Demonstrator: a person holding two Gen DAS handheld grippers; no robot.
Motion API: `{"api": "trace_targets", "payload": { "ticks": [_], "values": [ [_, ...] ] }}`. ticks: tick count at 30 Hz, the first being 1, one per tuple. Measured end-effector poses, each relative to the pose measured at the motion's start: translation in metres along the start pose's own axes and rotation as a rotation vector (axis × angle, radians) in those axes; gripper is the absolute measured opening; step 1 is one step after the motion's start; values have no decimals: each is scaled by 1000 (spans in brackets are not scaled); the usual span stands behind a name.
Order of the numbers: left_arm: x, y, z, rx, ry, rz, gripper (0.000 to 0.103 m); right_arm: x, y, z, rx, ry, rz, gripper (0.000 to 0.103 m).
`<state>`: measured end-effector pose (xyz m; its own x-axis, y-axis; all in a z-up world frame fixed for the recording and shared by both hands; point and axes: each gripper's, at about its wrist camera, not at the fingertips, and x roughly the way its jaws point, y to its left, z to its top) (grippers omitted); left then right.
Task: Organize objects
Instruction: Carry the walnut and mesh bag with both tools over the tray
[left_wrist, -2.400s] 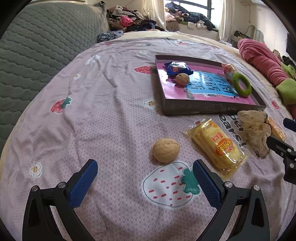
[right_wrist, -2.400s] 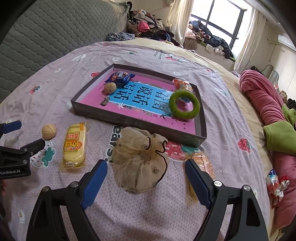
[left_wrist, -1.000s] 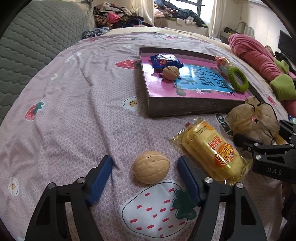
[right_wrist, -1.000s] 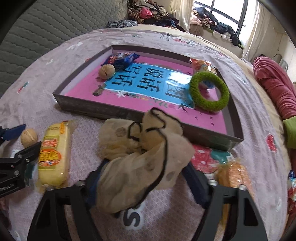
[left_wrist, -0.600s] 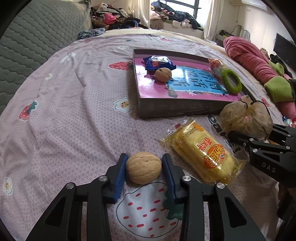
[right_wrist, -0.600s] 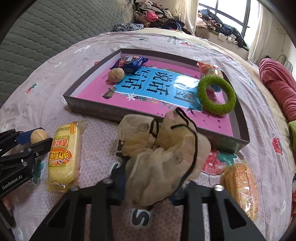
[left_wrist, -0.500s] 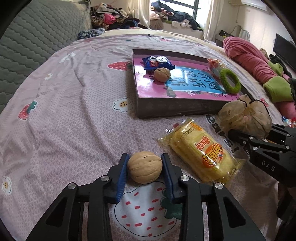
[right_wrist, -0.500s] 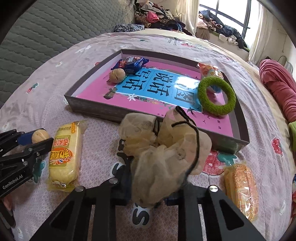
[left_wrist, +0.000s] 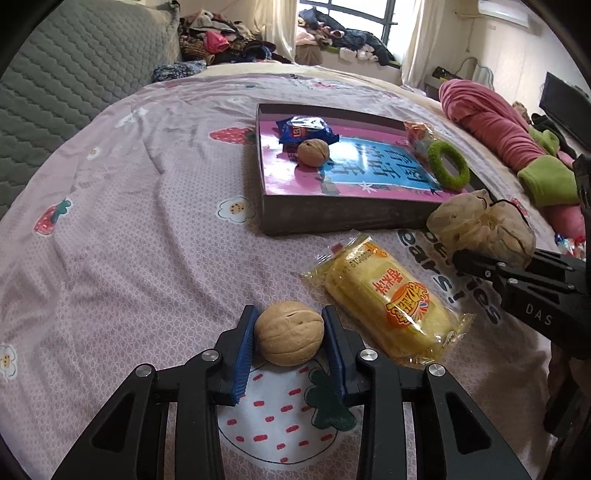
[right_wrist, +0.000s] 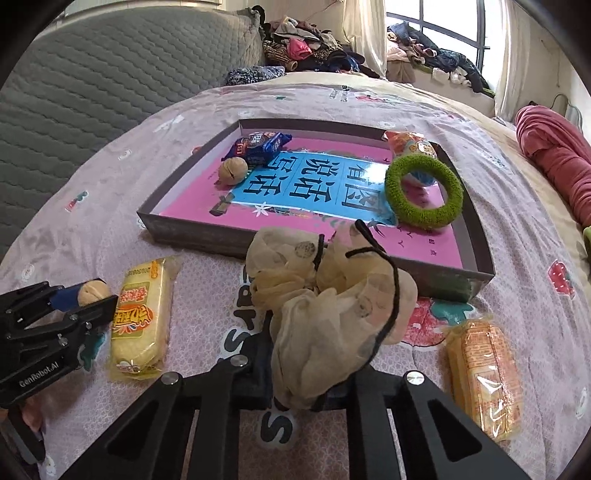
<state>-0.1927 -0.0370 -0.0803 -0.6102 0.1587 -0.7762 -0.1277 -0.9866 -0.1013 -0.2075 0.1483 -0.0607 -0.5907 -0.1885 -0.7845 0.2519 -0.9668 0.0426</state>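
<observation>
My left gripper (left_wrist: 290, 332) is shut on a walnut (left_wrist: 289, 333), just above the pink bedspread. My right gripper (right_wrist: 306, 373) is shut on a beige mesh scrunchie (right_wrist: 332, 306) with a black cord, held up in front of the tray; its fingertips are hidden by the fabric. The scrunchie also shows in the left wrist view (left_wrist: 480, 229). The pink-lined tray (right_wrist: 192, 225) holds a second walnut (right_wrist: 232, 170), a blue snack pack (right_wrist: 258, 146), an orange snack bag (right_wrist: 408, 142) and a green ring (right_wrist: 423, 195).
A yellow cake pack (left_wrist: 391, 299) lies on the bedspread between the two grippers. An orange wrapped snack (right_wrist: 484, 376) lies at the right. A grey headboard (right_wrist: 92, 74) is at the left, rolled pink and green blankets (left_wrist: 491, 122) at the right, piled clothes at the back.
Both grippers have closed: the left on the walnut, the right on the scrunchie. The scrunchie is now lifted off the bedspread, and the left gripper holds the walnut slightly raised.
</observation>
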Motion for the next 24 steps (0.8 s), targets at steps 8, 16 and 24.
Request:
{"api": "trace_targets", "payload": {
  "ticks": [8, 16, 24],
  "values": [
    [-4, 1, 1, -14, -16, -7, 36, -6, -6, 0, 33, -18, 36, 15],
    [-12, 4, 4, -21, -37, -11, 36, -20, -9, 1, 47, -58, 51, 15],
    [-32, -2, 12, -13, -67, -9, 36, -43, -13, 8, 60, -111, 57, 15]
  ]
}}
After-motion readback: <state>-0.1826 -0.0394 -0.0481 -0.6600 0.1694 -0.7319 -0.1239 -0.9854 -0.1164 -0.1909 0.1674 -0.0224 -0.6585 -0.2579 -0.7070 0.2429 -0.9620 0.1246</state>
